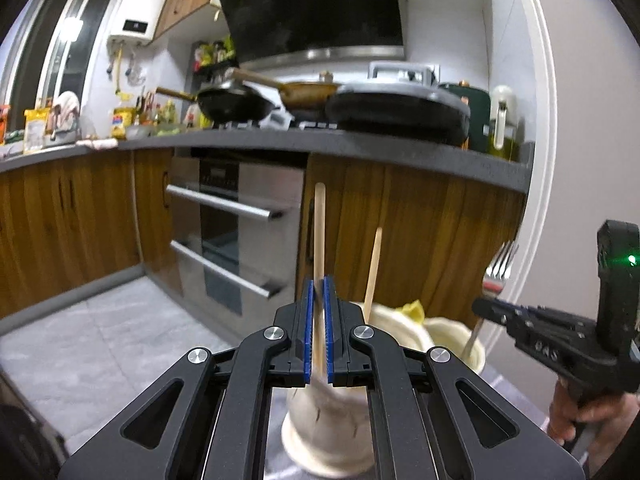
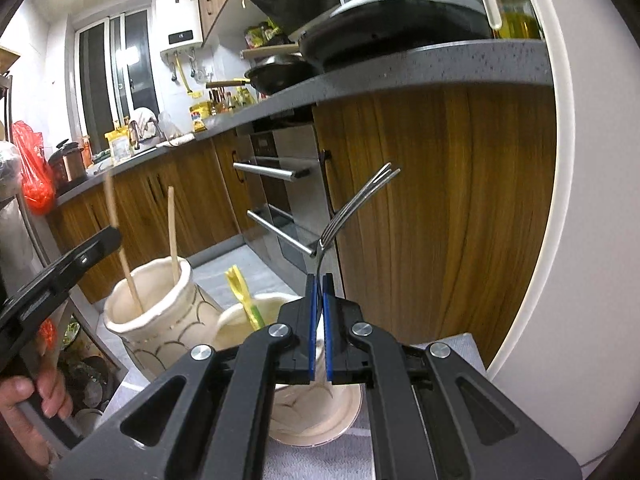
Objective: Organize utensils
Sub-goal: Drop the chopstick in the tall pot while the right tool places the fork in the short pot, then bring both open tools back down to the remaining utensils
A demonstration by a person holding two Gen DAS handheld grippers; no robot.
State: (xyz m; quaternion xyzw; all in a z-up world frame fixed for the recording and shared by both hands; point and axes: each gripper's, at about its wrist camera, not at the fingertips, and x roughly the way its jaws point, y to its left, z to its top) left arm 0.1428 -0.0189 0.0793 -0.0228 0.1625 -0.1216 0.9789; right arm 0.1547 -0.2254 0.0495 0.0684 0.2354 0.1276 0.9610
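Observation:
My left gripper [image 1: 319, 284] is shut on a wooden chopstick [image 1: 319, 232] that stands upright with its lower end in a cream ceramic jar [image 1: 320, 436]. A second chopstick [image 1: 373, 272] leans in the same jar [image 2: 160, 320]. My right gripper [image 2: 319, 280] is shut on a metal fork [image 2: 360, 200], tines up, above a second cream jar [image 2: 312, 412] that holds a yellow utensil [image 2: 244, 300]. The right gripper [image 1: 486, 304] with the fork [image 1: 498, 268] shows at the right of the left wrist view. The left gripper [image 2: 112, 236] shows at the left of the right wrist view.
Both jars stand on a grey cloth [image 2: 440, 360] on a low surface. Behind are wooden cabinets [image 1: 420, 232], an oven with steel handles [image 1: 228, 204], and a grey counter [image 1: 360, 148] with pans. A white wall [image 2: 580, 240] is at the right.

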